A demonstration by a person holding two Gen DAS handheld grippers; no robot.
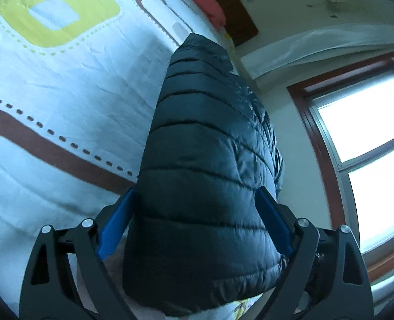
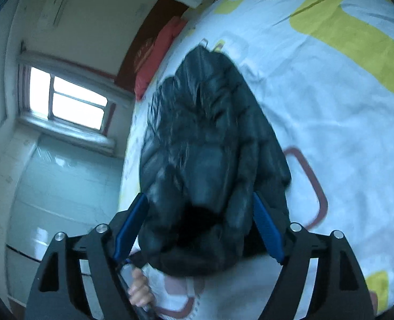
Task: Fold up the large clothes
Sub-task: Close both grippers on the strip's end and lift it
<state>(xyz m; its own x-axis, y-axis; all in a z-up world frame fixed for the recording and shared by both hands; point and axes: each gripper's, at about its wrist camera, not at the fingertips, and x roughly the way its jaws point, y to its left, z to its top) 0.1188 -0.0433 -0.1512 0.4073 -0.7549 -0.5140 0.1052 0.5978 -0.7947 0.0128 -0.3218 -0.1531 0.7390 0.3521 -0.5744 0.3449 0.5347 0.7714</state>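
1. The left gripper (image 1: 194, 221) holds a puffy black jacket (image 1: 210, 160) tight between its blue pads (image 1: 115, 229). The jacket hangs over the bed (image 1: 63, 80).
2. The right gripper (image 2: 199, 229) squeezes another part of the jacket (image 2: 210, 146). That picture is blurry.
3. A hand (image 2: 140, 290) shows under the jacket, near the right gripper.
4. A red pillow (image 2: 154, 61) lies at the far end of the bed, past the jacket.
5. To fold well, I think both grippers should stay level, lay the jacket down flat on the bed, and let go only once it rests there.
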